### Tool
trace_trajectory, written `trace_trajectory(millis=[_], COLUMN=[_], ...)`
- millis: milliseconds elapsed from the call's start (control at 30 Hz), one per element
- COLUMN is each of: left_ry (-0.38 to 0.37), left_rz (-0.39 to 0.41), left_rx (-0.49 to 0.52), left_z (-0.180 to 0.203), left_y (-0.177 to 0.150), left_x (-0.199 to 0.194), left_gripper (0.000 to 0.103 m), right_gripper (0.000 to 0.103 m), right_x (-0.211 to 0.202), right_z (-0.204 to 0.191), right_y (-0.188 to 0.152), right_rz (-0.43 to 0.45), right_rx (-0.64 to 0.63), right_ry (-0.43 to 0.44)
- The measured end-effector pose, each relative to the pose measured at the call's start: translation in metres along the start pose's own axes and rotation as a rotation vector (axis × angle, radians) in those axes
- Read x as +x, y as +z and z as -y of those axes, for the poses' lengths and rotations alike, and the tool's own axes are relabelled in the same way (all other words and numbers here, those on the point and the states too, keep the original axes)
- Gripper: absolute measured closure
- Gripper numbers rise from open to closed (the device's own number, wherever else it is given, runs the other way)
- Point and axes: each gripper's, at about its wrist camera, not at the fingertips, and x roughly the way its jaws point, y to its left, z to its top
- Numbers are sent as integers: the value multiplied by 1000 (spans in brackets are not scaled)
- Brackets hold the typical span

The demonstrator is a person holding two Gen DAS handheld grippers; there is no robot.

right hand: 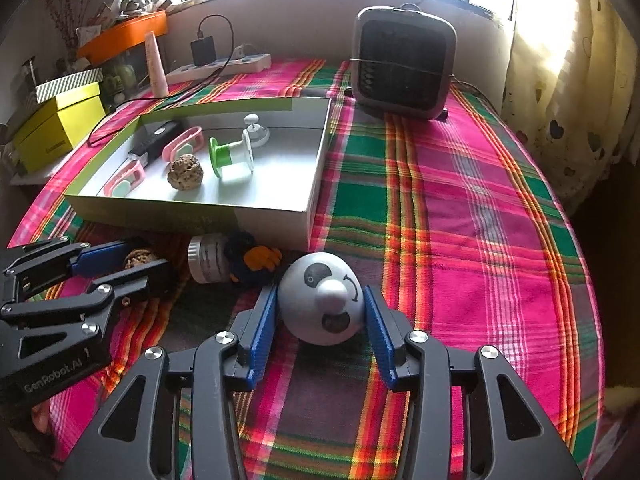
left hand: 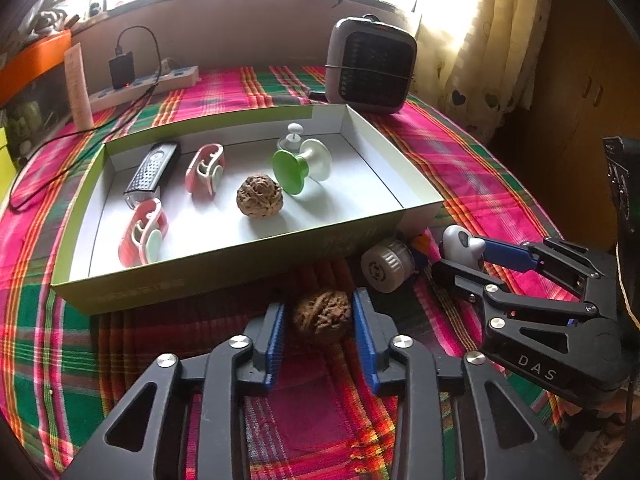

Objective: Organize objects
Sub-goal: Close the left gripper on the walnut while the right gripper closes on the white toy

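A brown walnut (left hand: pixel 322 316) rests on the plaid cloth in front of the green box (left hand: pixel 248 240). My left gripper (left hand: pixel 318 300) is shut on it, a blue pad against each side. Just to the right, a white panda-face toy (right hand: pixel 322 300) sits on the cloth with my right gripper (right hand: pixel 320 292) shut on it. In the right wrist view the left gripper (right hand: pixel 148 258) is low on the left, with the walnut (right hand: pixel 136 260) between its fingers. The box holds another walnut (left hand: pixel 260 199), a green-and-white spool (left hand: pixel 302 168), two pink clips and a black grater.
A silver ridged cylinder (left hand: pixel 386 266) and a dark knitted piece with orange (right hand: pixel 252 258) lie against the box's front right corner. A grey heater (left hand: pixel 370 70) stands behind the box. A power strip (left hand: pixel 148 84) with a cable lies at the back left, and a yellow box (right hand: pixel 60 124) sits at the far left.
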Motion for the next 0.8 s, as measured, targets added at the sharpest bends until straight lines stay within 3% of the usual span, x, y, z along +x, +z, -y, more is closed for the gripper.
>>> trace_trajectory(millis=[800], left_ry=[-7], left_rz=[20], left_rx=[2], left_z=[1], left_y=[0], left_x=[-14], left_gripper=[74], right_gripper=[58], right_x=[-14], right_z=[0], right_y=[2], right_rz=[42], right_rx=[29], right_ry=[26])
